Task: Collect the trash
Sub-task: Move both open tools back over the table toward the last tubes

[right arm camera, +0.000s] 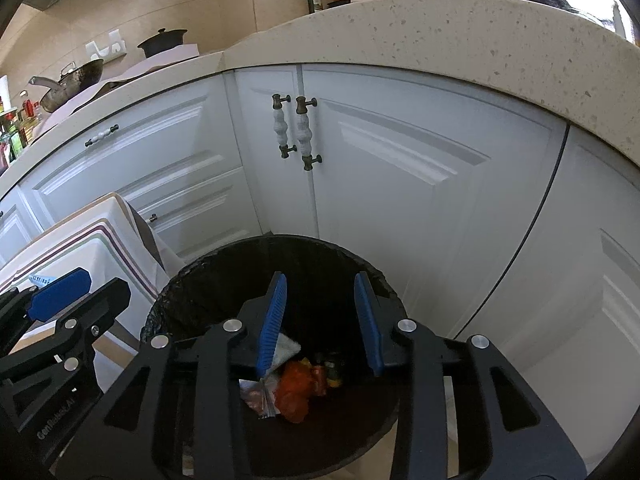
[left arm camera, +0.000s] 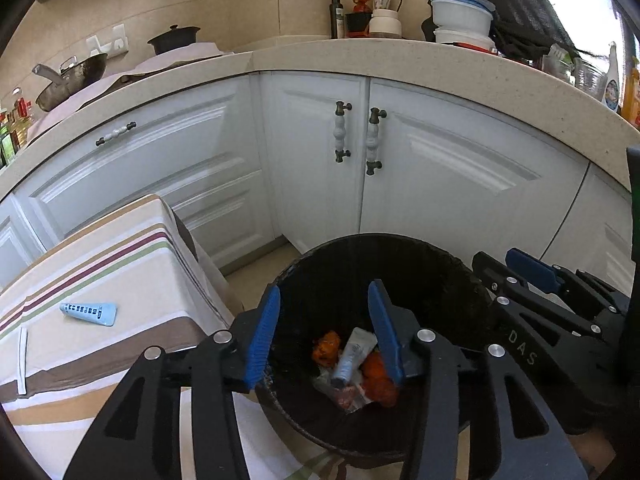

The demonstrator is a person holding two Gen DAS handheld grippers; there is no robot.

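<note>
Since both the left gripper (left arm camera: 324, 332) and right gripper (right arm camera: 320, 320) hang released over the bin (left arm camera: 452, 256), the tube (left arm camera: 89, 313) waits left on the desk (left arm camera: 132, 280); light, soft, slippery; pinch its middle.

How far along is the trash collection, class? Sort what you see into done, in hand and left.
Done: a pale tube, orange wrappers and other scraps lie in the black bin. In hand: nothing; the left hand-held gripper and right hand-held gripper hang open over the bin. Left: a blue tube and a white strip on the striped tablecloth.
</note>
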